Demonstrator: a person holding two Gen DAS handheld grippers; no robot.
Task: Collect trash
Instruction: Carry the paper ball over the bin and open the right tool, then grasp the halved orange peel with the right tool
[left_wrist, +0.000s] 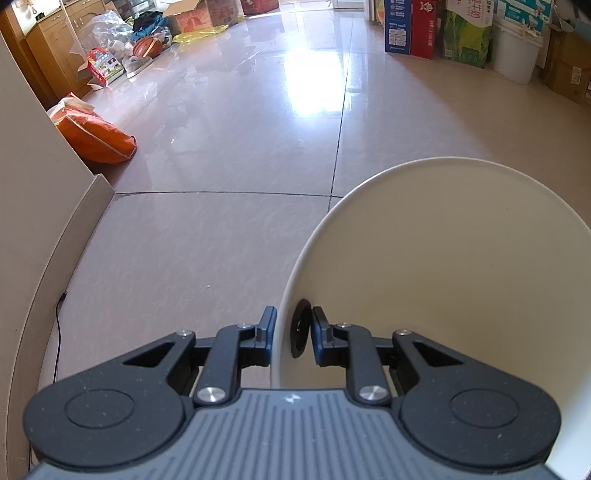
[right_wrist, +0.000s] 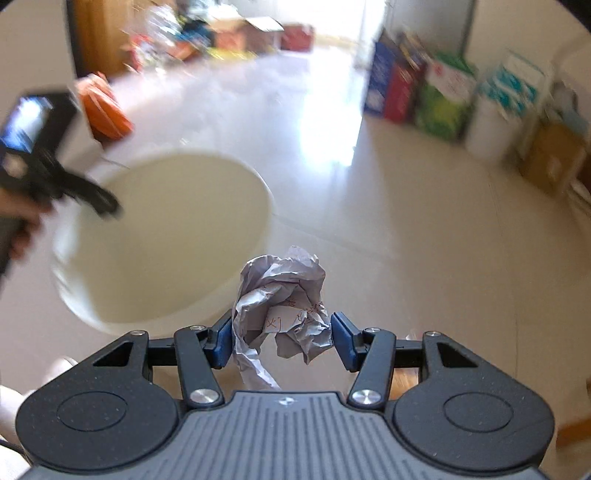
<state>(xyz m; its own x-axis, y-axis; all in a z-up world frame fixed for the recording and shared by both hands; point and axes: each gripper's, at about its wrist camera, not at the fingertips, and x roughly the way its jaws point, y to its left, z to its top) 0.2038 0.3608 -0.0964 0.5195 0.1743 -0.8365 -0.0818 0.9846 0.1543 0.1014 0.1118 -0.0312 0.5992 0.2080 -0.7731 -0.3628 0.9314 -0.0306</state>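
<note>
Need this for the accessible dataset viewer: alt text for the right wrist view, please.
The right gripper clamps a crumpled ball of grey-white paper between its blue pads, above a glossy tiled floor. To the left, the left gripper grips the rim of a round cream plastic bucket; background boxes are motion-blurred.

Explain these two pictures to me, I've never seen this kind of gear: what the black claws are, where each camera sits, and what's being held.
No robot here: a person carries a hand-held two-finger claw in each hand, and each claw has a wide-angle camera looking along its fingers.

The left claw's view shows the left gripper shut on the wall of a cream bucket, one finger outside and one inside. The tiled floor lies beyond, with boxes along the far walls.

The right claw's view, blurred by motion, shows the right gripper shut on a crumpled paper ball, near the same bucket. The other claw and the hand holding it appear at the left.
</note>
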